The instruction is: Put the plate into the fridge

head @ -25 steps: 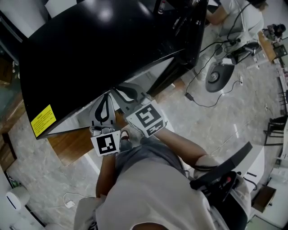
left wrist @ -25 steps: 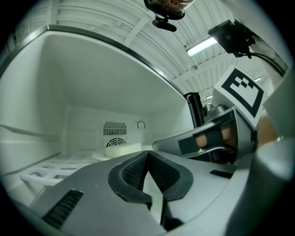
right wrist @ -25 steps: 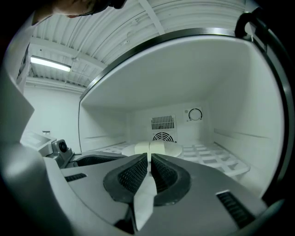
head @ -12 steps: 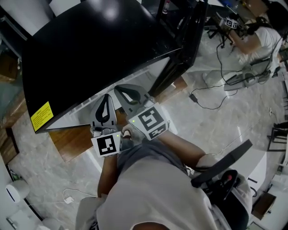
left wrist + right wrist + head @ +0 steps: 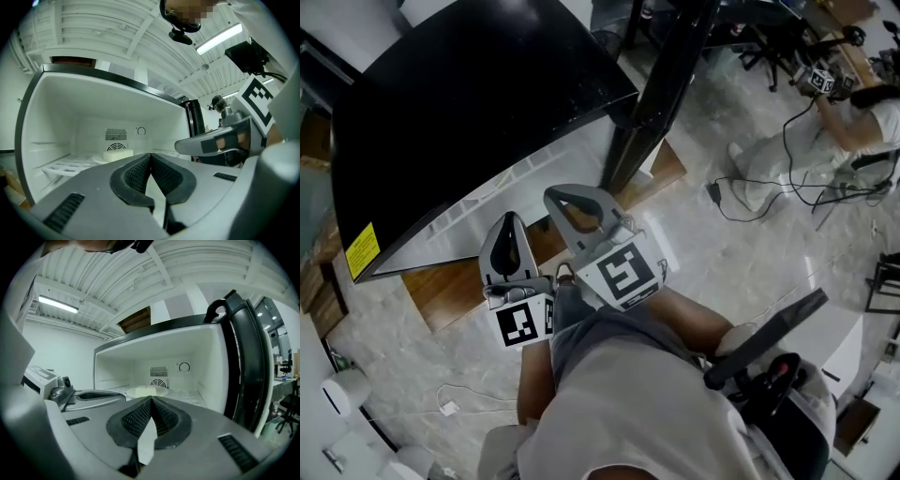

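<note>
Plate (image 5: 161,392) rests on the shelf (image 5: 185,395) inside the fridge (image 5: 56,117), toward the shelf's back edge below the fan grille (image 5: 159,383), with a pale block (image 5: 145,389) on it. Your left gripper (image 5: 151,155) and right gripper (image 5: 151,399) are both closed on nothing, in front of the opening. Placement appears done. Only closing the open door (image 5: 243,357) likely remains.

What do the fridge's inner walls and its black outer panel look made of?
Inner walls: likely moulded plastic, white and smooth, with rounded corners and a soft sheen. Black outer panel: glossy, perhaps painted metal or glass; it shows soft light reflections.
</note>
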Available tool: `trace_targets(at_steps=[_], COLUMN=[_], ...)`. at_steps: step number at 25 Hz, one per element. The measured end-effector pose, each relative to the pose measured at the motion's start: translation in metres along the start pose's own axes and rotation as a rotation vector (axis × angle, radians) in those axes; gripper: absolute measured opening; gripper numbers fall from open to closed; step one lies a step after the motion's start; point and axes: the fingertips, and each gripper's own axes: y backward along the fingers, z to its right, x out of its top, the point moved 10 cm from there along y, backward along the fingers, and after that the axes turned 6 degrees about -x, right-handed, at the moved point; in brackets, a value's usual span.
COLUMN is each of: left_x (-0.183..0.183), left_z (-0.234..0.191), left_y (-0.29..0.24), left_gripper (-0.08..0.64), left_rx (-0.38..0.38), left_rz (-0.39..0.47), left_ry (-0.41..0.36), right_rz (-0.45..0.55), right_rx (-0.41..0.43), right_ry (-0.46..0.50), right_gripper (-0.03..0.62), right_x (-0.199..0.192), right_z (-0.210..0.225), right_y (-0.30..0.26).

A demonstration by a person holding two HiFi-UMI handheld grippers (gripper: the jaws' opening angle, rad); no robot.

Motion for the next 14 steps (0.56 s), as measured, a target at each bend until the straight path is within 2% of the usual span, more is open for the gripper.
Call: trace_targets(at_steps=[7,14], left_x=[-0.019,-0.087], left_z=[0.032,0.075], left_y=[0.013,0.043], left_gripper=[0.020,0.020], left_rx=[0.025,0.014], left_rz=[-0.049,-0.084], left_ry=[0.003,0.038], right_rz=[-0.007,-0.073], right_rx=[0.017,-0.013], right_ry=[0.039,0.008], right_gripper=[0.015,0.015], right_x=[-0.027,-0.107], right_z=[0.015,0.012], right_y=[0.036,0.079])
